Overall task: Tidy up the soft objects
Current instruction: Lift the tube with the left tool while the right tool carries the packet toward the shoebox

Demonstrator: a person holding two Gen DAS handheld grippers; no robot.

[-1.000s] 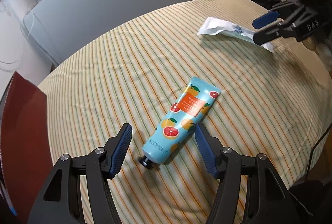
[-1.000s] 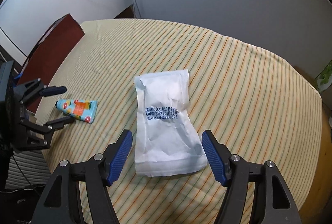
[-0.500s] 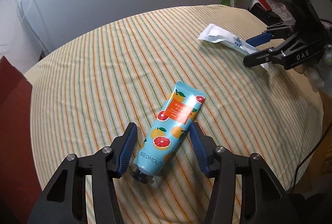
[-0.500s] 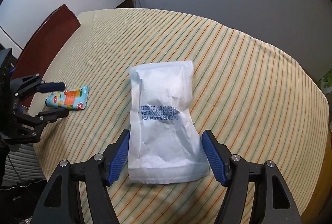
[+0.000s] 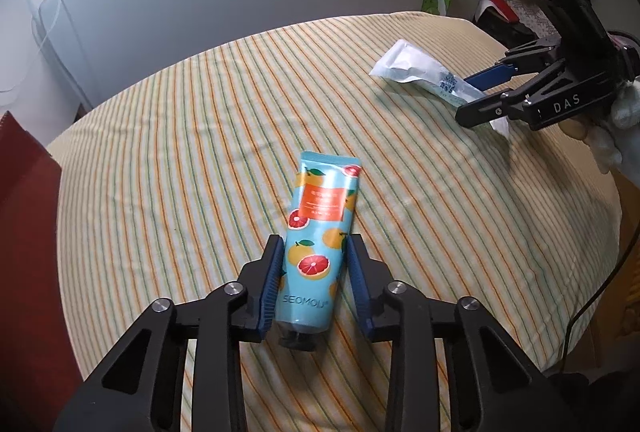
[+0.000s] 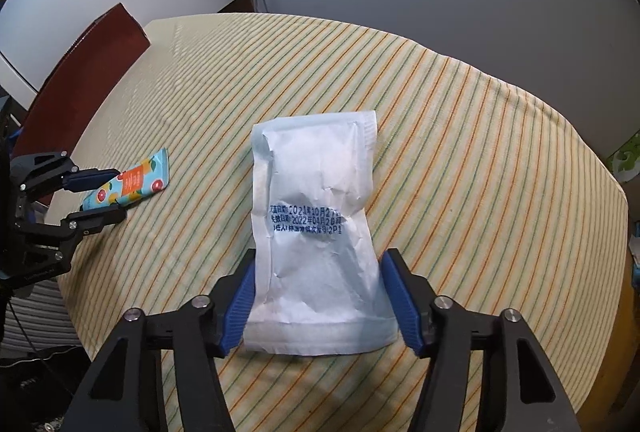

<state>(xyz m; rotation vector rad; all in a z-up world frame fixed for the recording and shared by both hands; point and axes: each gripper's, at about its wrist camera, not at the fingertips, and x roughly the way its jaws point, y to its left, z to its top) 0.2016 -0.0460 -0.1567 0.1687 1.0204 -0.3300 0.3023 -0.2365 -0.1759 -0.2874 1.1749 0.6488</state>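
Right gripper (image 6: 318, 292) closing around white pouch (image 6: 316, 228) near table's (image 6: 480, 152) front edge, left pad touching, right pad just apart; left gripper (image 6: 108, 196) closing on fruit-printed tube (image 6: 134, 186) at left edge.

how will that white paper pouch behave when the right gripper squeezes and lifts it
The white pouch looks creased and puffy, so it will probably crumple between the closing right gripper rather than resist. Gripped near its bottom seam, the free upper end may sag. It looks light, and its matte paper seems unlikely to slip.

blue fruit-print tube (image 5: 316, 248) flat, cap nearest left-wrist camera; crinkled white pouch (image 6: 316, 232) flat on striped cloth.
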